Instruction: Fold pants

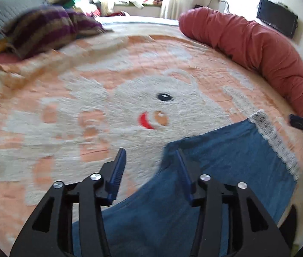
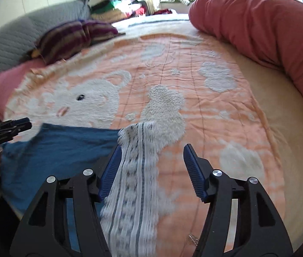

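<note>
Blue pants (image 1: 205,171) flat on blanket (image 1: 87,107), left hand-held gripper (image 1: 151,153) and right hand-held gripper (image 2: 152,148) parted, holding nothing

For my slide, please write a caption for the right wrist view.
Open right gripper above the white lace waistband of blue pants on a peach blanket.

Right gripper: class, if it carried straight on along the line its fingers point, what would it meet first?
Most likely the white lace trim of the blue pants, lying between the open right gripper fingers, or the peach blanket just past it. Depth is hard to judge here.
</note>
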{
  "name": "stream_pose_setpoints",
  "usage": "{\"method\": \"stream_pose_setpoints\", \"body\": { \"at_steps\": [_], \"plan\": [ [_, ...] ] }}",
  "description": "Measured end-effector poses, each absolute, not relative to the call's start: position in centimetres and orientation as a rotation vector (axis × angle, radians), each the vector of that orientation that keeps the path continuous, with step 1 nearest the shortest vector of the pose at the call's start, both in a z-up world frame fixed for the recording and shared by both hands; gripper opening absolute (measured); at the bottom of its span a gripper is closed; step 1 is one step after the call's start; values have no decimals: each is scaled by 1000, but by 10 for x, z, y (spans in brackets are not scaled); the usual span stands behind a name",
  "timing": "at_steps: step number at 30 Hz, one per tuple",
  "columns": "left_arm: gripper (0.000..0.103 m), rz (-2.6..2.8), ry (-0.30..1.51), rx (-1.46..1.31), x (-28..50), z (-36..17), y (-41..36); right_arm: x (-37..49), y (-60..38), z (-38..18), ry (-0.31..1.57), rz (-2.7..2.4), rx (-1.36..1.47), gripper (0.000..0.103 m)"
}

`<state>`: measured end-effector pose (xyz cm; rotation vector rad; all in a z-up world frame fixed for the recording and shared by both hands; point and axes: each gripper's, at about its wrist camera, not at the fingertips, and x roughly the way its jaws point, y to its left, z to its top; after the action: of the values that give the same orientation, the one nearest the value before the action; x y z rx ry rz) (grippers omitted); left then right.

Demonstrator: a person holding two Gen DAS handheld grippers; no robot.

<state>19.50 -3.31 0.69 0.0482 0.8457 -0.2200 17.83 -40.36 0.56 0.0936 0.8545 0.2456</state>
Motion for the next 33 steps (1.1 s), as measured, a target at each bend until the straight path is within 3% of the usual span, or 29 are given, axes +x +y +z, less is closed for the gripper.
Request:
{"method": "stream_pose_setpoints", "body": {
  "at_steps": [8,14,20,23,25,33],
  "plan": [
    [60,-217,802,84,127,29,-21,108,-413,-8,882,287,196,55],
    [63,-150,851,152,80,6,-14,90,-416,-32,955,266,226,55],
    [67,-4,1004,185,80,-34,10,100,-406,-49,1015,309,295,57],
    [67,-12,1003,177,78,-34,13,101,-397,-54,1030,323,266,47],
    [67,-25,1006,143,78,-34,19,97,-392,-49,1014,338,238,23],
    [68,-54,1001,97,76,-36,24,77,-381,-41,981,290,101,23]
  ]
}}
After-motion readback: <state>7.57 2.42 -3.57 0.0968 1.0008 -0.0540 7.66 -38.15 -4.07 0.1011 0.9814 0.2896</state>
